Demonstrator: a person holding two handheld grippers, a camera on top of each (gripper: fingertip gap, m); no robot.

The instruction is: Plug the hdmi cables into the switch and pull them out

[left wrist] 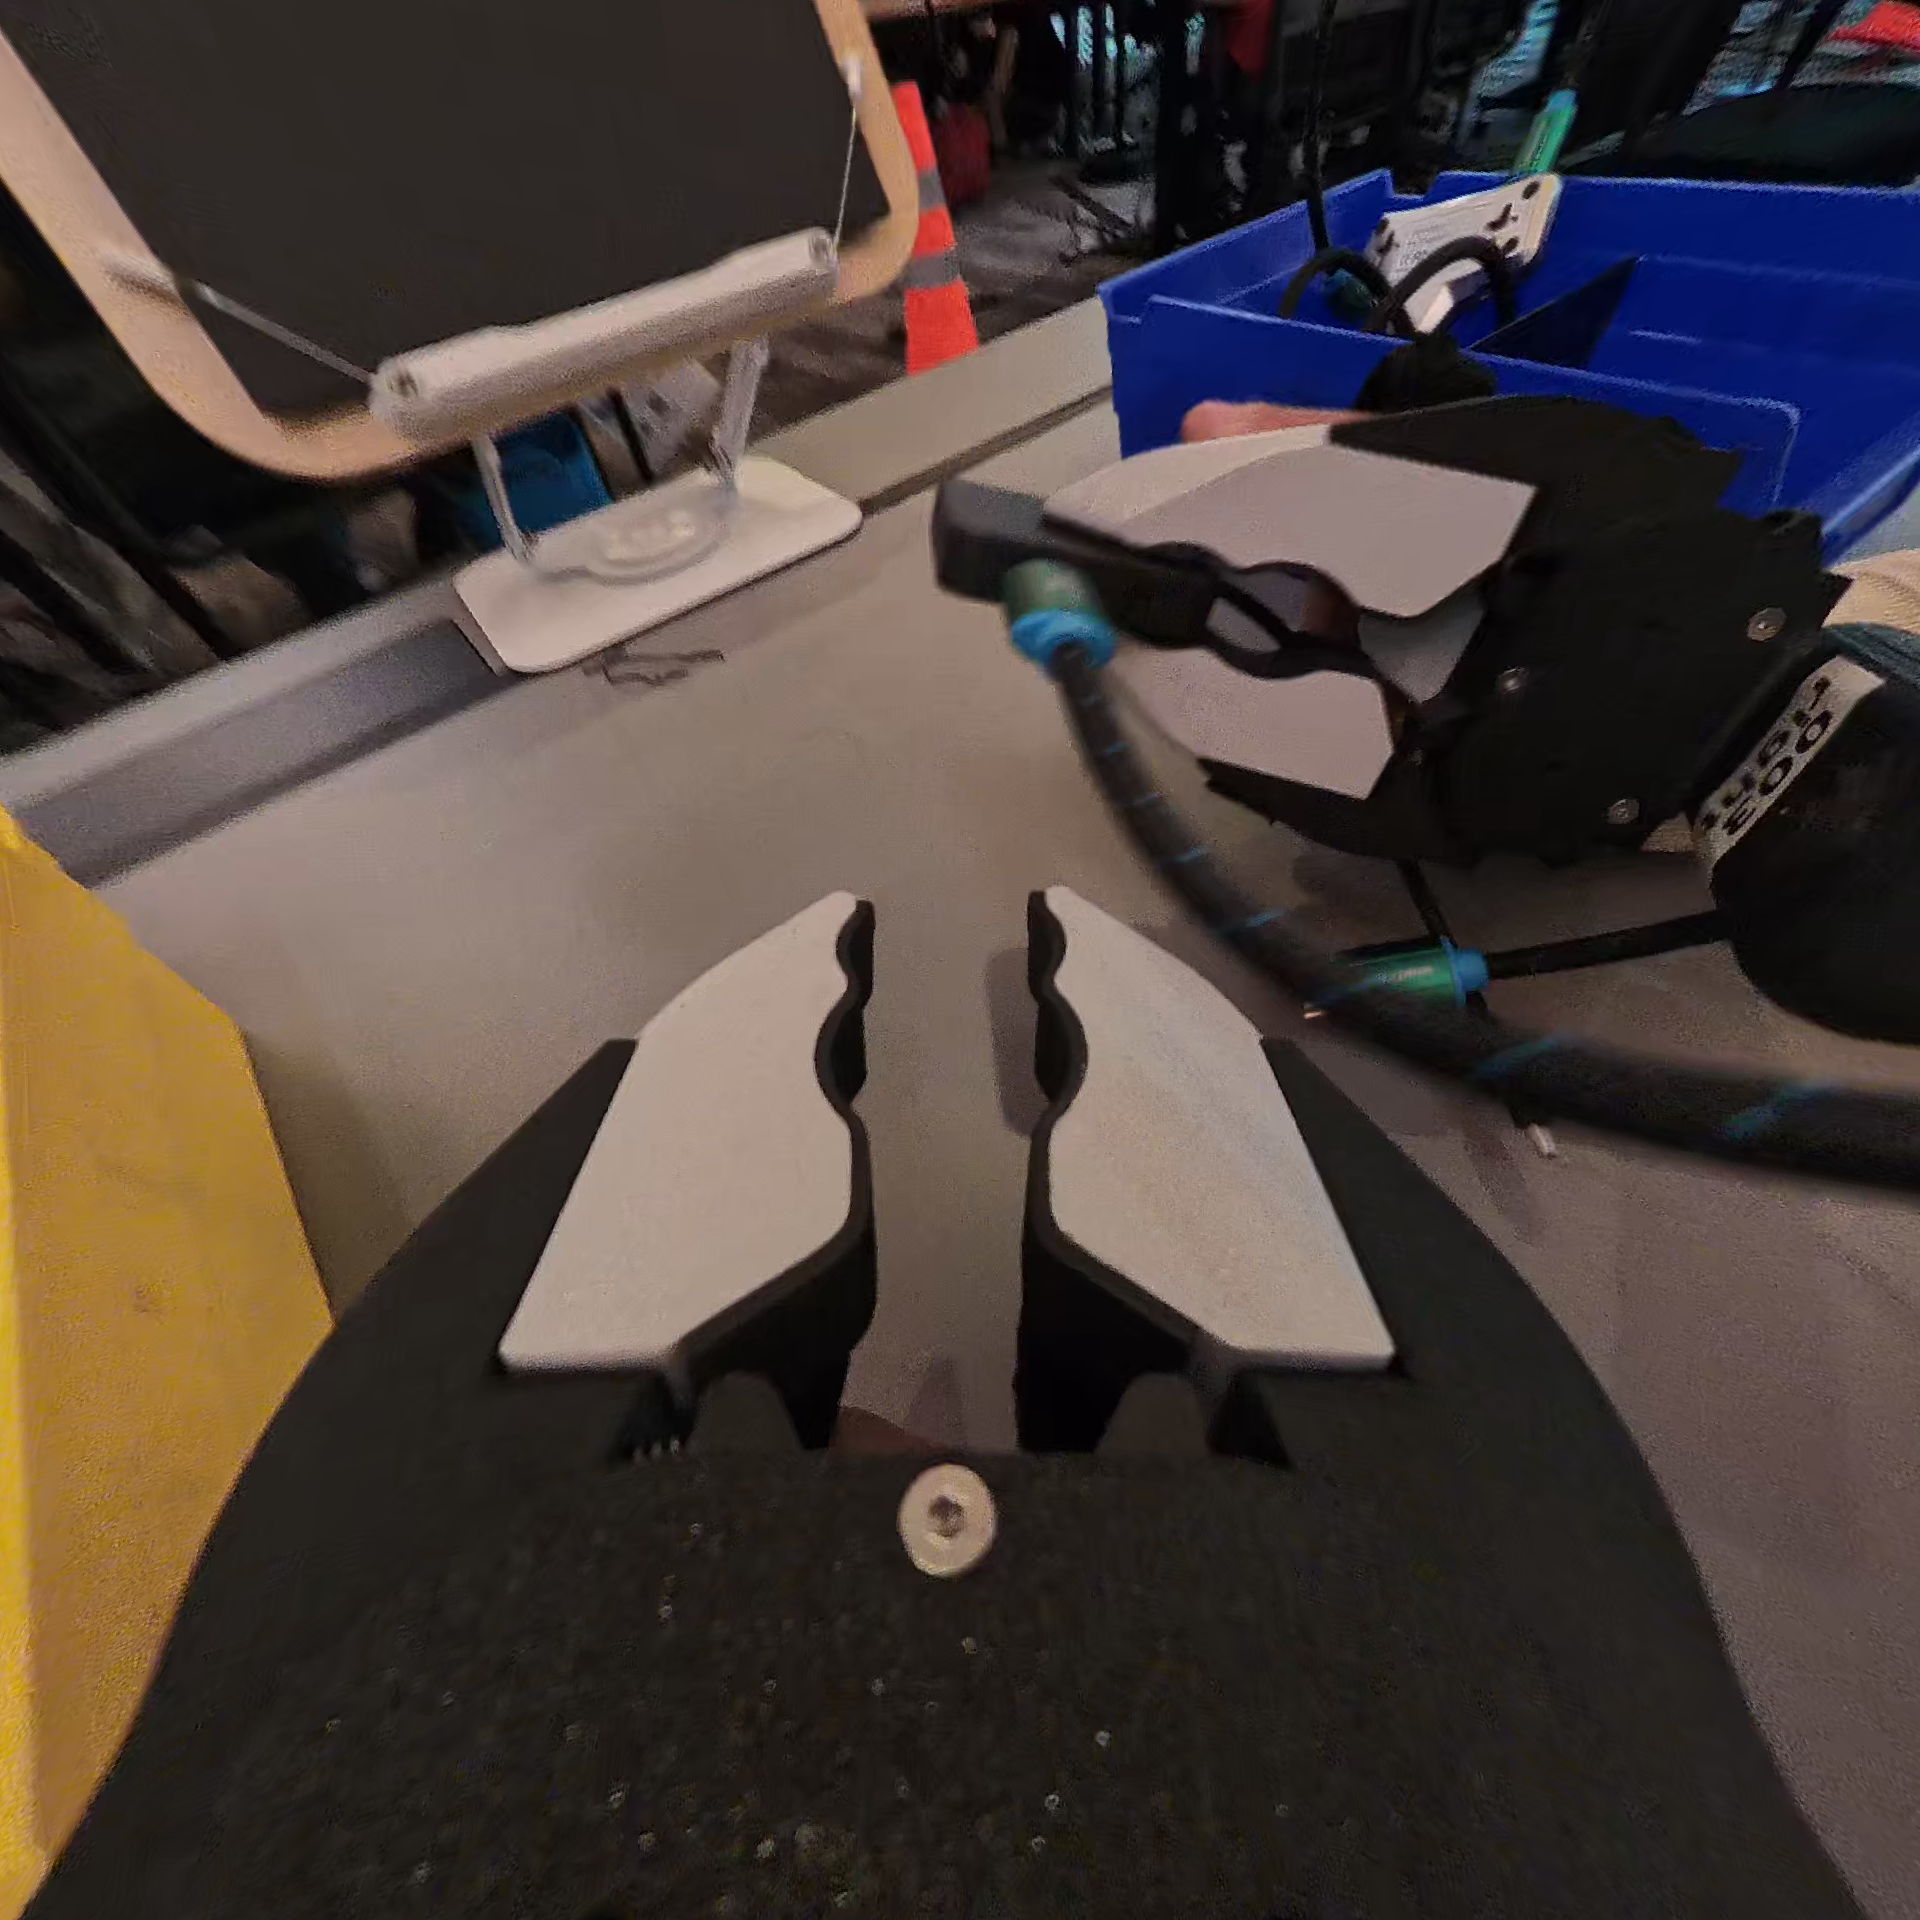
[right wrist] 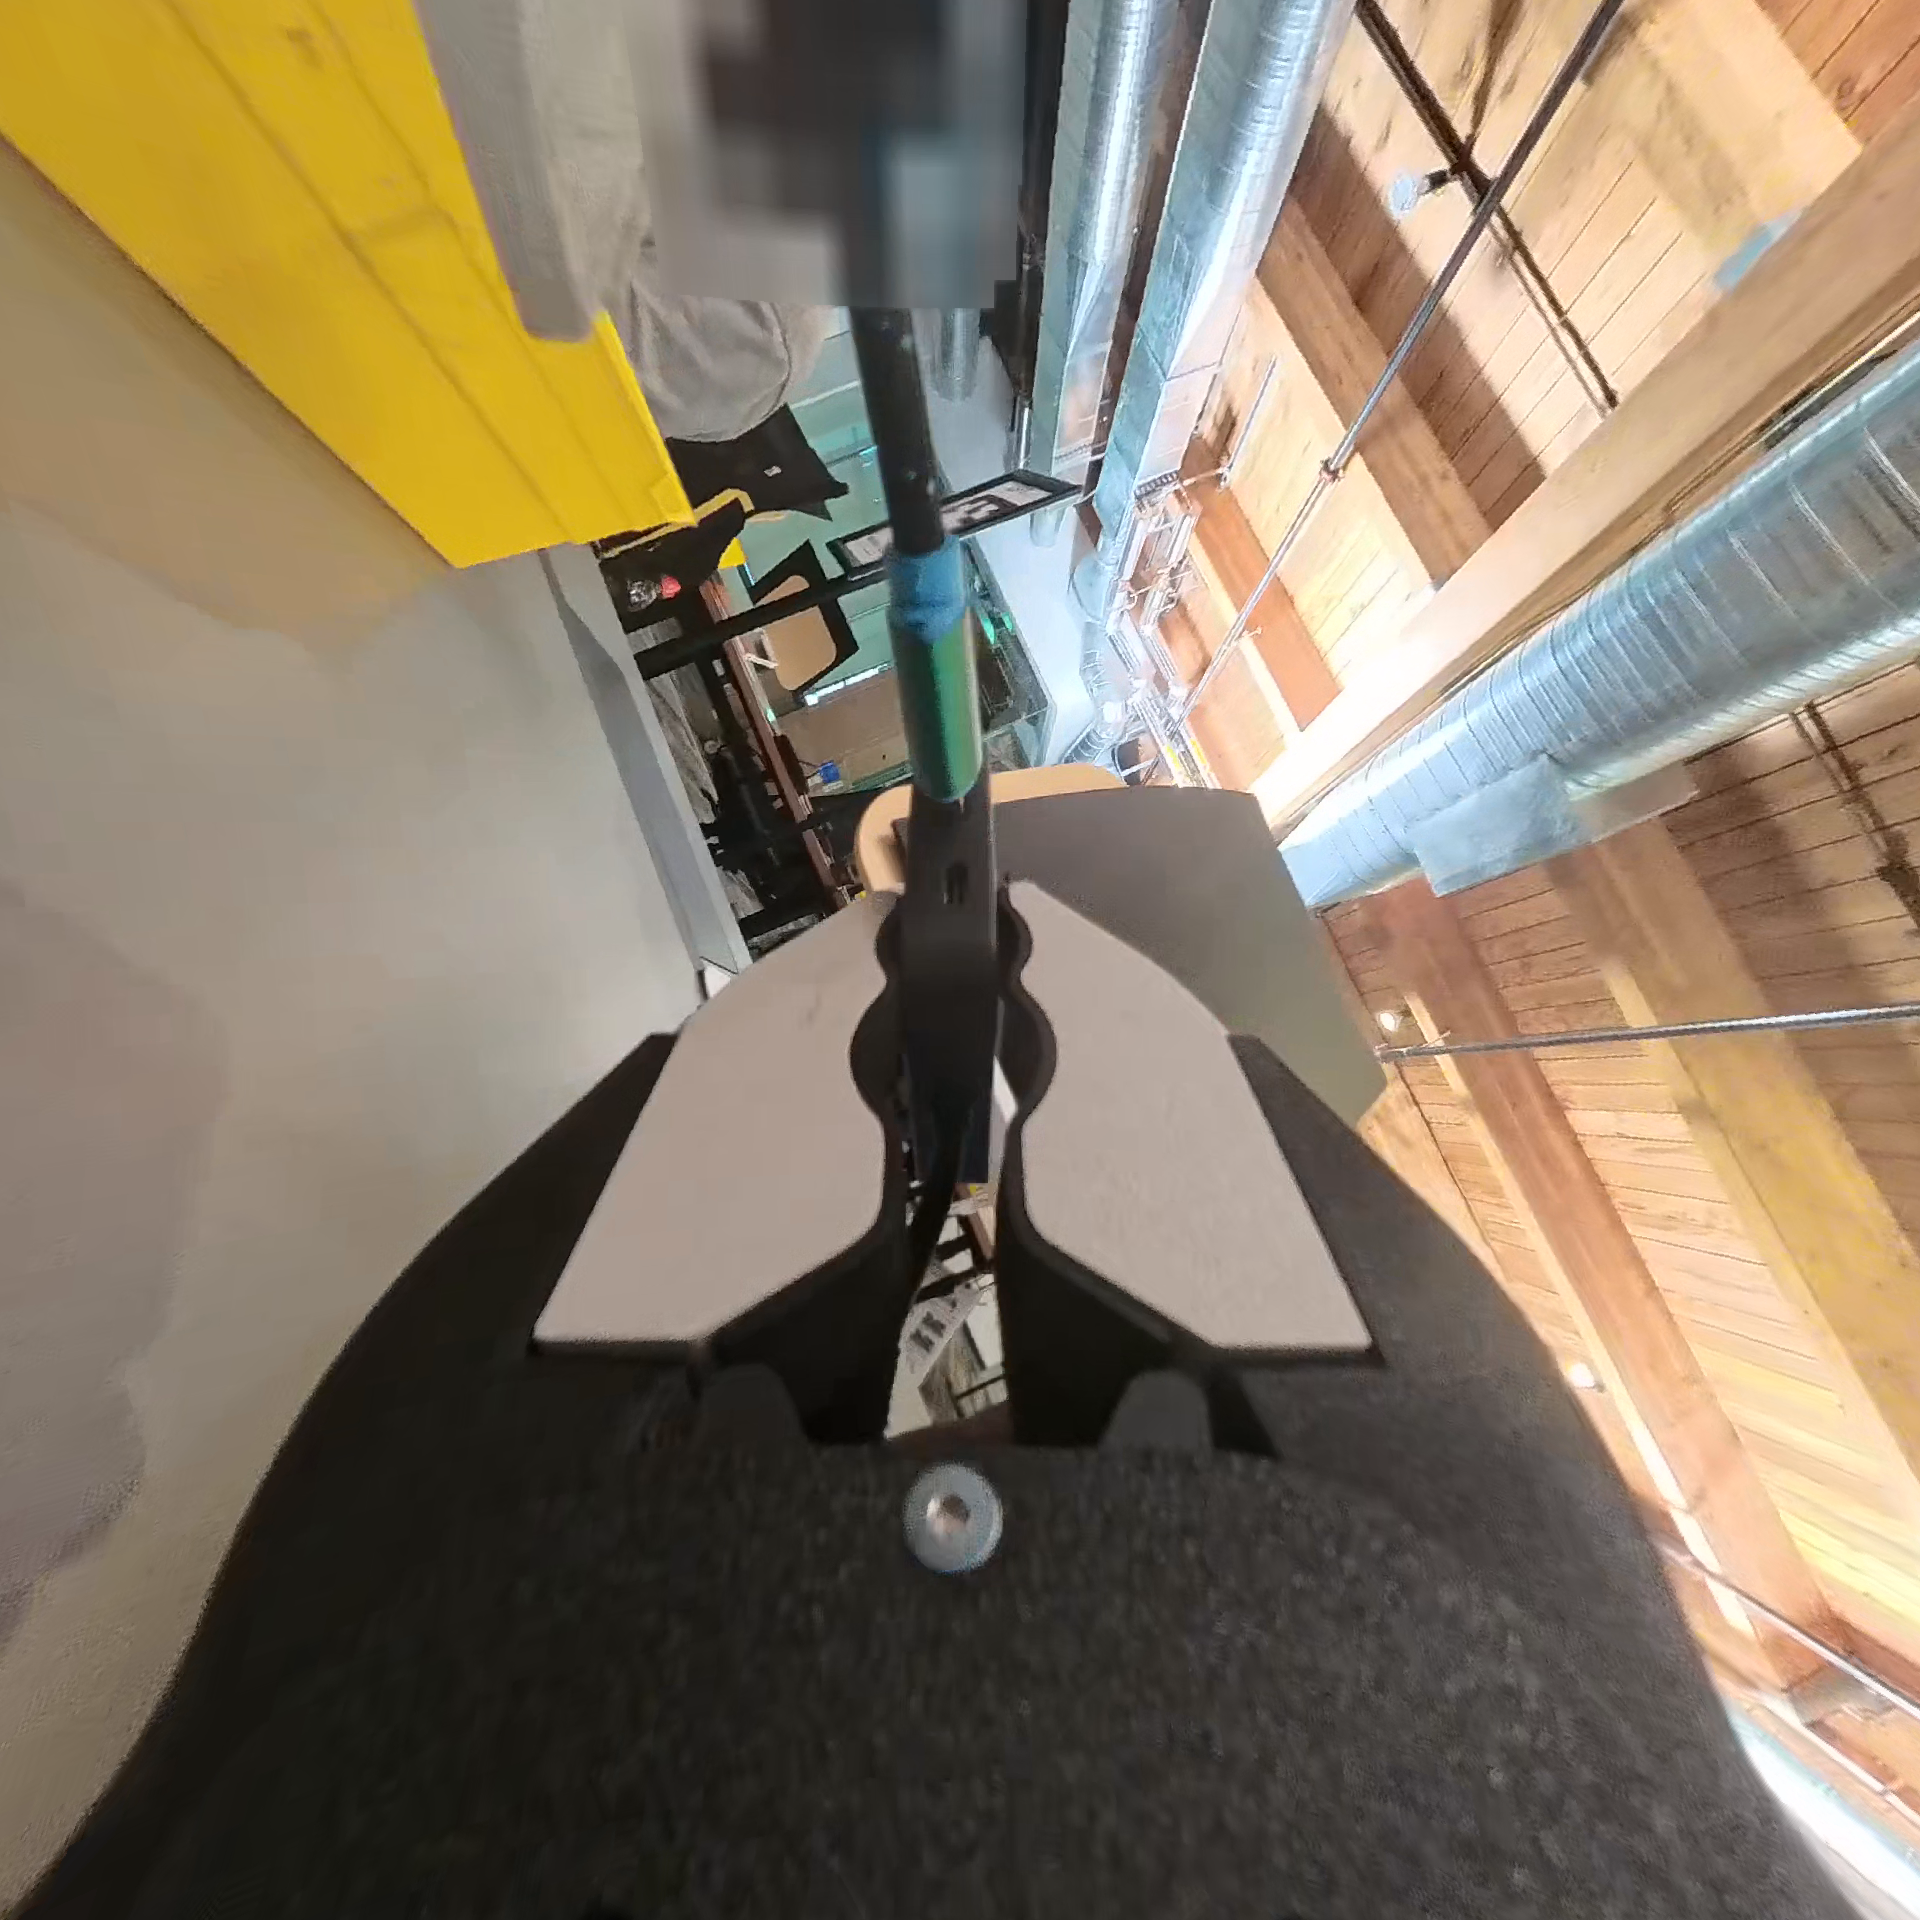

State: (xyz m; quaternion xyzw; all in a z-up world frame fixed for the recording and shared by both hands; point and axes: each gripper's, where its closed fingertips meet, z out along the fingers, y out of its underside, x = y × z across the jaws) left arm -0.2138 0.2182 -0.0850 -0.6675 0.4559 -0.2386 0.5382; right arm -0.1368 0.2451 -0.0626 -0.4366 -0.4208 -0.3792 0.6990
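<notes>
Empty left gripper, right gripper clamping the switch.
Lower centre, the grey-padded left gripper point(left wrist: 948, 925) gapes, released, over the grey table point(left wrist: 623, 883); at right the right gripper point(left wrist: 1039, 561) clenches the flat black switch point(left wrist: 971, 525), the green-collared braided black HDMI cable point(left wrist: 1132, 748) plugged in.

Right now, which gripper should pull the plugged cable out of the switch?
Left. The left gripper is open and empty, while the right gripper is shut on the switch, with the cable plugged in.

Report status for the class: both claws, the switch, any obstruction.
Left claw open, empty, over table. Right claw shut on black switch; one green-ended HDMI cable plugged in. Nothing blocking.
</notes>
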